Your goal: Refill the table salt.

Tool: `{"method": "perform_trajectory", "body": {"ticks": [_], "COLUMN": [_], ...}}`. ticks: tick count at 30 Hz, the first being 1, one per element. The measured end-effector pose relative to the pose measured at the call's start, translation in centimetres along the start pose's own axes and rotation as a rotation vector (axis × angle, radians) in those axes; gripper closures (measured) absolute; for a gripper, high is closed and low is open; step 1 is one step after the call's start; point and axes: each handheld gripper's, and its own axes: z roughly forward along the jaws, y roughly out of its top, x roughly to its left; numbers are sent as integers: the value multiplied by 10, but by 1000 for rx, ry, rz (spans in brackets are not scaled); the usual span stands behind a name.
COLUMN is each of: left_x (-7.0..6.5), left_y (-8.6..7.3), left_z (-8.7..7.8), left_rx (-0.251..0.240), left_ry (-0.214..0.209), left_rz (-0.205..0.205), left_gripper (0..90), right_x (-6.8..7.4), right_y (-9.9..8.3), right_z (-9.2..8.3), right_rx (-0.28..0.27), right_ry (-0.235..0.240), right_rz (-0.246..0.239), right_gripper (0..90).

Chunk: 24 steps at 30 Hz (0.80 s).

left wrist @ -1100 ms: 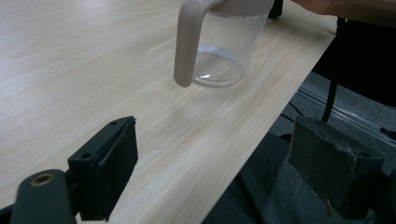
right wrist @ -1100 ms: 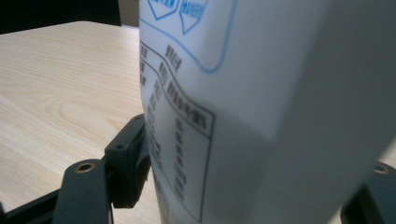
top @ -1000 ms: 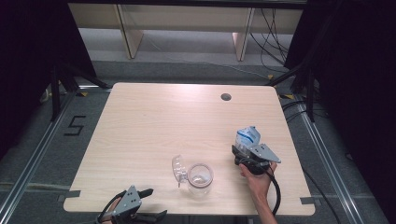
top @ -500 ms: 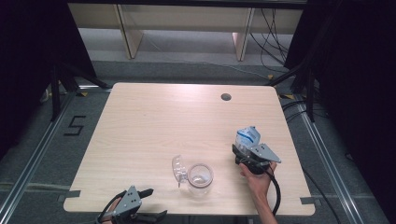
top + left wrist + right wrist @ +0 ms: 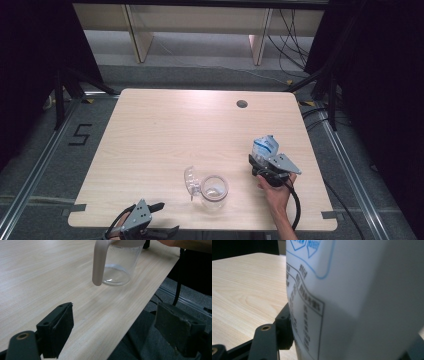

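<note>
Carton (image 5: 264, 147) far-right on desk (image 5: 165, 130), between right gripper (image 5: 262, 159) jaws just closing onto its sides; light, crushable, grip mid-body gently. Left gripper (image 5: 159, 220) spread, near edge, holding nothing.

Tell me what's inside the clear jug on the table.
The clear jug looks empty: through its open top and glass wall only its bare base shows. Its lid stands open, covering nothing inside.

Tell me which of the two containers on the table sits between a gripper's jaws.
The white carton with blue print, between the right gripper's jaws. The clear measuring jug stands free, apart from the open left gripper.
</note>
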Motion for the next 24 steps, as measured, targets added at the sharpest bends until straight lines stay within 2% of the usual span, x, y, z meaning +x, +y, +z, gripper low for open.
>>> {"method": "perform_trajectory", "body": {"ticks": [2, 3, 6, 7, 8, 9, 13, 17, 18, 22, 23, 24], "left_x": [0, 0, 0, -2, -1, 0, 0, 0, -2, -1, -2, -1], "left_y": [0, 0, 0, -1, 0, 0, 0, 0, -1, 0, 0, 0], "left_z": [0, 0, 0, 1, 1, 0, 0, 0, 0, 0, 0, 0], "left_rx": [0, 1, -3, -6, -3, -1, -2, -1, -4, -4, -9, -11], "left_ry": [-1, -1, 1, 2, 1, 0, 0, -1, 2, 3, 5, 5], "left_rz": [1, 2, -3, -36, -27, 1, -13, -13, -39, -31, -44, -40], "left_gripper": [151, 151, 151, 150, 151, 151, 151, 151, 150, 151, 151, 151], "right_x": [2, -1, -2, -2, -1, -1, -1, 1, 1, 3, 3, 4], "right_y": [0, 0, 1, 1, 1, 2, 2, 4, 4, 5, 6, 6], "right_z": [0, 1, 0, 0, 0, -1, 0, -1, -1, -2, -2, -1], "right_rx": [-2, -20, -6, -5, -7, 5, -5, 12, 16, 18, 18, 12], "right_ry": [-5, -6, -5, -4, -10, -3, -3, -2, 7, 8, 11, 23], "right_rz": [10, -18, -23, -23, -23, -22, -33, -42, -38, -60, -68, -57], "right_gripper": [397, 402, 413, 416, 419, 422, 429, 433, 434, 437, 439, 439]}}
